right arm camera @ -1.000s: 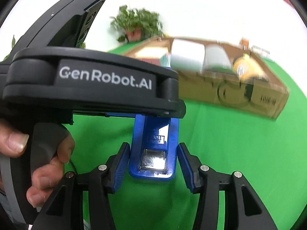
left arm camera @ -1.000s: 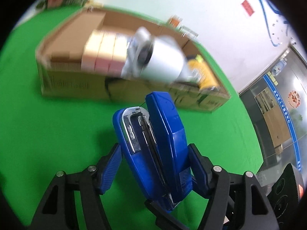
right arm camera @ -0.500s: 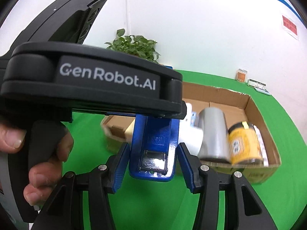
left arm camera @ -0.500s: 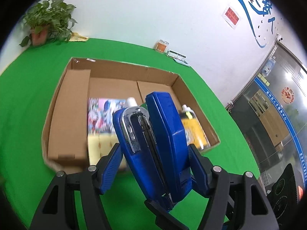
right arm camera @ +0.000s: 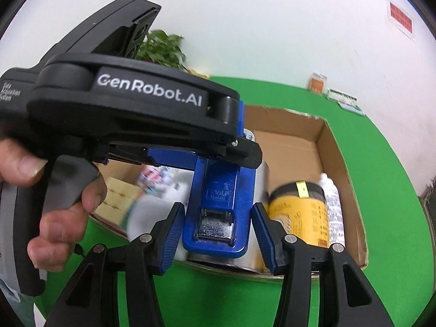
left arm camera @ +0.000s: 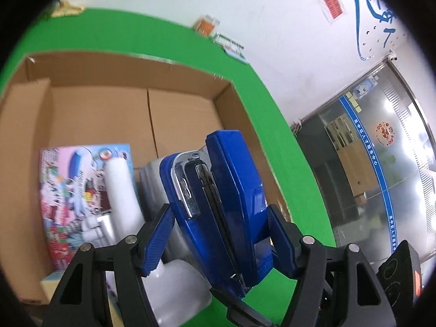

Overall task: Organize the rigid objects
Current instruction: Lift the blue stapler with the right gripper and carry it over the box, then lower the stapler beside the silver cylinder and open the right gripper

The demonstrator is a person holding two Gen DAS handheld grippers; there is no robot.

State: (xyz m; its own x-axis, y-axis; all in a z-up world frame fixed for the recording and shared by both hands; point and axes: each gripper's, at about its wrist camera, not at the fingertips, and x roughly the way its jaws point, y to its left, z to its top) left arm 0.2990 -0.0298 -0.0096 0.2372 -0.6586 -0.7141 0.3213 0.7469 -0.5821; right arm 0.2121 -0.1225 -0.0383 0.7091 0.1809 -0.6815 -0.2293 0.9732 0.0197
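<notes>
Above the near edge of the open brown cardboard box [left arm camera: 114,114] on the green-covered table [right arm camera: 381,141], both grippers grasp one blue plastic stapler [left arm camera: 218,196]. The left gripper [left arm camera: 219,234] clamps its sides; the right gripper [right arm camera: 216,234] has its blue pads against the stapler's metal-tipped end. Inside the box lie a colourful printed carton [left arm camera: 70,190], a white bottle [left arm camera: 122,190] and a yellow-labelled jar [right arm camera: 302,212] toward the right wall.
</notes>
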